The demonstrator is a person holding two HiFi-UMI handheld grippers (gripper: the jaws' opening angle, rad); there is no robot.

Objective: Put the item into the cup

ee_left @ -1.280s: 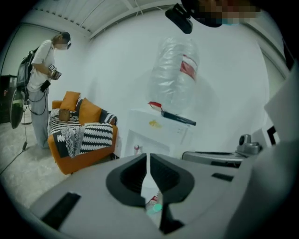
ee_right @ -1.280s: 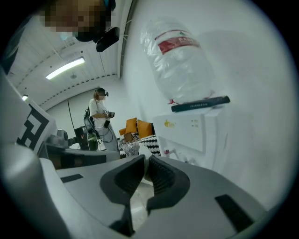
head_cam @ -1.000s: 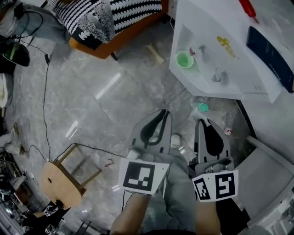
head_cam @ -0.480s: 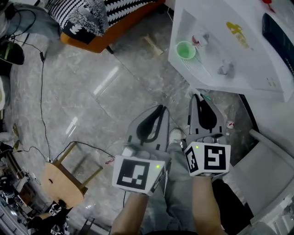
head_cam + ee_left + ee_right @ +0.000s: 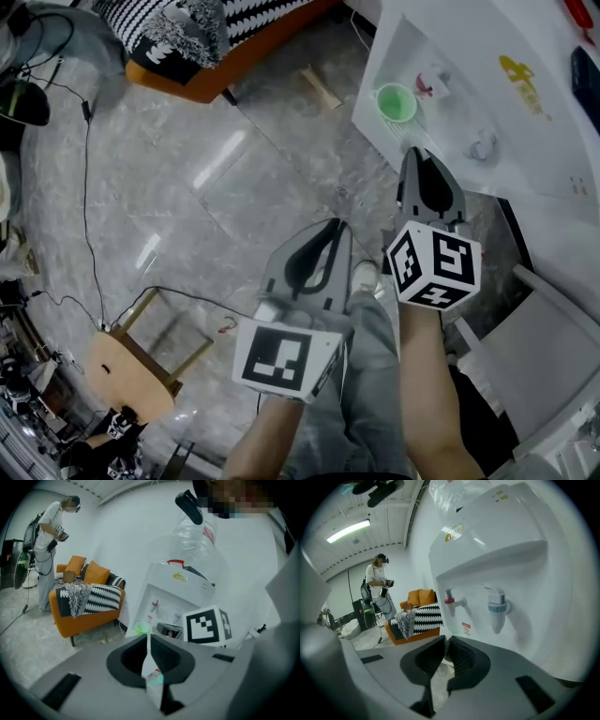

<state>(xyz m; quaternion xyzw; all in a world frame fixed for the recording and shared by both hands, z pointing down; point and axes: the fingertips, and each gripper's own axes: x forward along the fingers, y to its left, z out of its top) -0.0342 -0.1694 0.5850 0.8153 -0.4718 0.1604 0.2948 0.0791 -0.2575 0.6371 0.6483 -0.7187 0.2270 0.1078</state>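
The left gripper (image 5: 330, 232) is clamped on a thin sachet (image 5: 151, 667). The right gripper (image 5: 419, 157) is closed and empty. The cup (image 5: 396, 102) sits in the dispenser (image 5: 469, 47) bay; I'd centre the sachet over its mouth before letting go.

The thin white sachet with green print (image 5: 151, 670) pinched in the left gripper (image 5: 148, 641) shows edge-on only, and its print is too blurred to read; in the head view it is hidden between the jaws. Of the translucent green plastic cup (image 5: 141, 628), at 12 o'clock from those jaws, only the rim clears the gripper's grey body. The white water dispenser (image 5: 534, 131) runs off the head view from 1 to 3 o'clock, which cuts off a red object (image 5: 579, 9) and a dark blue one (image 5: 589, 80) on its top. The orange sofa (image 5: 192, 89) is clipped at 12 o'clock.
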